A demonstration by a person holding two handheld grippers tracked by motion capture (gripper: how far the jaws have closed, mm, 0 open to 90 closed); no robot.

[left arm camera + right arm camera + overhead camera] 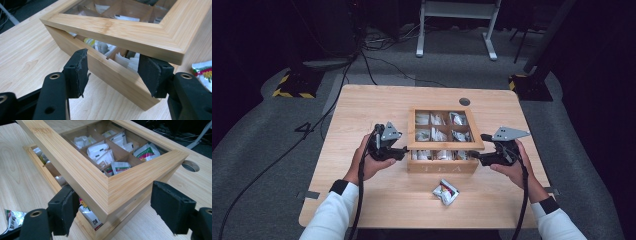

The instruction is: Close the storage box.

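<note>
High view: lid (445,146) rigid, light, slick; both grippers (388,148) (492,154) agape at its front corners, unclamped.

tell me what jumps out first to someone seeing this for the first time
A pale bamboo tea box sits mid-table, its glass-paned framed lid raised ajar over compartments of white tea sachets. The left gripper and right gripper flank the lid's two near corners, jaws open. One crumpled foil tea packet lies loose on the light wooden table in front.
</note>
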